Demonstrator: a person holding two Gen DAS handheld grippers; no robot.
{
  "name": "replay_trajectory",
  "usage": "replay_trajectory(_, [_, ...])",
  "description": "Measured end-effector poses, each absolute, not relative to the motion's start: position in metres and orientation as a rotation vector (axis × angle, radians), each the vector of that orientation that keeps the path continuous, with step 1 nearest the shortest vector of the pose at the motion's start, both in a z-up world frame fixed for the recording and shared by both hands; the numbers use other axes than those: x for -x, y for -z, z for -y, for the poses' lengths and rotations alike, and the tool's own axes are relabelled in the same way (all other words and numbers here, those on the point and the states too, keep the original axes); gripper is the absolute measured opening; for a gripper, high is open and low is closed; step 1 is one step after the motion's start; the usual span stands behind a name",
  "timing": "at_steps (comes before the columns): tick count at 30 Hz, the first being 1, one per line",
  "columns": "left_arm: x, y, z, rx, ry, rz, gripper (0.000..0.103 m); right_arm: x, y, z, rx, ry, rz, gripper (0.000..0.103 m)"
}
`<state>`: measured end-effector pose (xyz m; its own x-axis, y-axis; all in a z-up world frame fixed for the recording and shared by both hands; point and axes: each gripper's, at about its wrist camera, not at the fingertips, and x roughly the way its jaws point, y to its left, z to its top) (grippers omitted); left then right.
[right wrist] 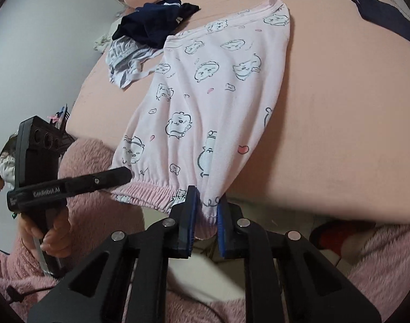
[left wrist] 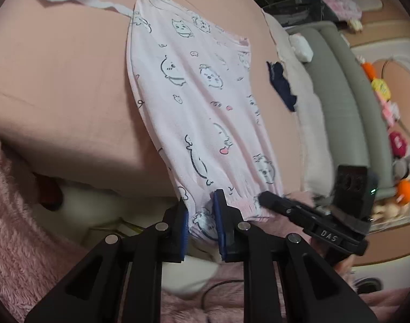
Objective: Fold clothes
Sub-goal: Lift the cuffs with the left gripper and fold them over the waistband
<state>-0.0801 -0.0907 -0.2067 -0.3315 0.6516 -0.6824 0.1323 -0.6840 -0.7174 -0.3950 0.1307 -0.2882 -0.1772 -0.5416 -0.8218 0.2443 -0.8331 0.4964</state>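
Pale pink pyjama trousers (left wrist: 199, 99) printed with cartoon animals lie lengthwise on the peach bed sheet (left wrist: 56, 80), folded leg on leg, the cuffs at the near bed edge. My left gripper (left wrist: 201, 202) is shut on the near cuff, cloth bunched between its blue pads. My right gripper (right wrist: 207, 202) is shut on the other corner of the gathered cuff of the trousers (right wrist: 215, 80). Each gripper shows in the other's view, the right gripper (left wrist: 264, 197) to the right and the left gripper (right wrist: 124, 175) to the left.
A heap of white (right wrist: 127, 59) and navy clothes (right wrist: 156, 24) lies at the far end of the bed. A navy item (left wrist: 281, 86) lies near the right edge. A grey padded bench (left wrist: 347, 99) with toys stands beside the bed. Pink fleece (right wrist: 97, 215) covers the foreground.
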Motion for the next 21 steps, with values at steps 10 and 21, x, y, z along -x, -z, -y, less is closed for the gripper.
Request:
replay_trajectory(10, [0.229,0.182,0.118,1.403,-2.188,0.89,0.038,0.526,0.246,-0.12,-1.445,2.171,0.404,0.024])
replay_trajectory(21, [0.245,0.204,0.103,1.389,-2.345,0.36,0.06,0.562,0.274,-0.099,-1.431,2.309,-0.065,0.058])
